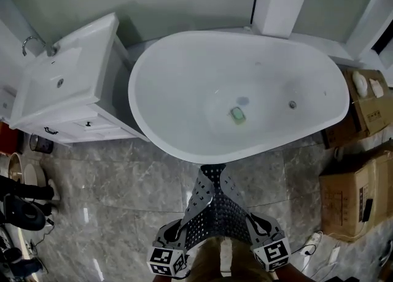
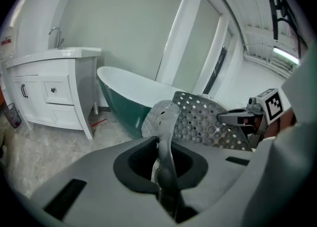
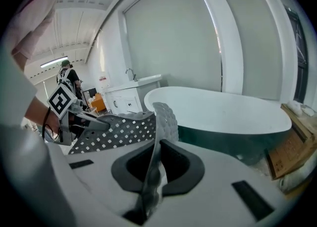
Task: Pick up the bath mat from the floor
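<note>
**A:** Gripping the bath mat (image 1: 212,216) with both claws, why not just one?

**B:** It's a floppy, perforated sheet. The left gripper (image 2: 166,169) has its jaws pinched tight on one edge. The right gripper (image 3: 148,184) is clamped the same way on the opposite edge, and neither has anything else between its jaws. Two grips keep the mat spread between them, so it doesn't fold over on itself.

**A:** And where is it, going by the bathtub?

**B:** On the person's side of the bathtub (image 1: 142,112), just short of its near rim and slung between the two grippers. Its far end narrows toward that rim. In the head view the tip sits right at the rim's edge, but I can't tell whether it touches.

**A:** So is the pick-up done?

**B:** I'd judge so. No part of the mat shows lying on the floor (image 1: 123,182) in front of the tub, and both gripper views have it raised about level with the tub's rim. What's left is probably just carrying it without letting an edge slip.

**A:** Anything further out?

**B:** A small greenish thing (image 1: 237,115) lies inside the tub near the drain. In the head view a white washbasin cabinet (image 1: 61,84) stands just left of the tub, with cardboard boxes (image 1: 353,195) to its right
</note>
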Demonstrator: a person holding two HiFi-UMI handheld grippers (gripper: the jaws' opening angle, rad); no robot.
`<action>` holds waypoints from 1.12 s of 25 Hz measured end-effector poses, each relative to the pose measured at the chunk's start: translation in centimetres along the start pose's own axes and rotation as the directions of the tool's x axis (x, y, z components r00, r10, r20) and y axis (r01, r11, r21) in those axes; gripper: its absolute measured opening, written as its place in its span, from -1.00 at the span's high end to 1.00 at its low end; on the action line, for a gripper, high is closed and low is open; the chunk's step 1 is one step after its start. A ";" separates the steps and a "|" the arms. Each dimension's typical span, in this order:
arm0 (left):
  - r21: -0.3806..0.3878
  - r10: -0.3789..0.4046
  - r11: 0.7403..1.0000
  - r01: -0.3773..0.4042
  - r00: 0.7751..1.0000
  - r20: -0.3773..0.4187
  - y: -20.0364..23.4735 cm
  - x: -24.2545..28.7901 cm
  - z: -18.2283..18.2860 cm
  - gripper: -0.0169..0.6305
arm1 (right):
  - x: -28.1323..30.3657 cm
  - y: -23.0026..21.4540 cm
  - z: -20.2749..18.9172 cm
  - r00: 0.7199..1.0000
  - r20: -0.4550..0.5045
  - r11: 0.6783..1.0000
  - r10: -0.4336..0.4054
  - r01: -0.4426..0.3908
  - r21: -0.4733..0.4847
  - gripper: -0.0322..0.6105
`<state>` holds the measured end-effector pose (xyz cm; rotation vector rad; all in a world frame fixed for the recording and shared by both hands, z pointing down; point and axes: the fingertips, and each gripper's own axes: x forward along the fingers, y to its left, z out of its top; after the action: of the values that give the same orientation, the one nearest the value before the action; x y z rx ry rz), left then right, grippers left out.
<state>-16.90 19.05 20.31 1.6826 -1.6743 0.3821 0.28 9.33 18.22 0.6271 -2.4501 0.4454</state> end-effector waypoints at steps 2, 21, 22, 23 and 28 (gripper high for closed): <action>0.011 -0.012 1.000 0.012 1.000 0.008 -0.3 -1.2 1.0 0.82 | -0.8 -0.2 1.0 1.000 0.008 1.000 -0.008 0.008 -0.007 0.81; 0.049 -0.057 0.997 0.053 0.996 0.072 -3.4 -7.2 4.9 0.82 | -6.9 1.2 5.2 0.998 0.061 1.000 -0.012 0.013 -0.017 0.81; 0.050 -0.053 0.998 0.049 0.995 0.080 -3.8 -7.5 5.1 0.82 | -7.4 1.0 5.3 0.998 0.066 1.000 -0.015 0.016 -0.018 0.81; 0.050 -0.049 0.998 0.044 0.995 0.089 -4.2 -7.8 5.2 0.82 | -8.0 0.7 5.4 0.997 0.072 1.000 -0.019 0.021 -0.019 0.81; 0.039 -0.010 0.999 0.005 0.990 0.138 -5.8 -9.6 5.8 0.82 | -10.8 -0.4 5.7 0.995 0.101 0.999 -0.027 0.029 -0.023 0.81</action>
<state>-14.05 21.77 8.33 1.7780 -1.7697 0.3016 5.85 10.14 7.44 0.6882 -2.5345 0.3800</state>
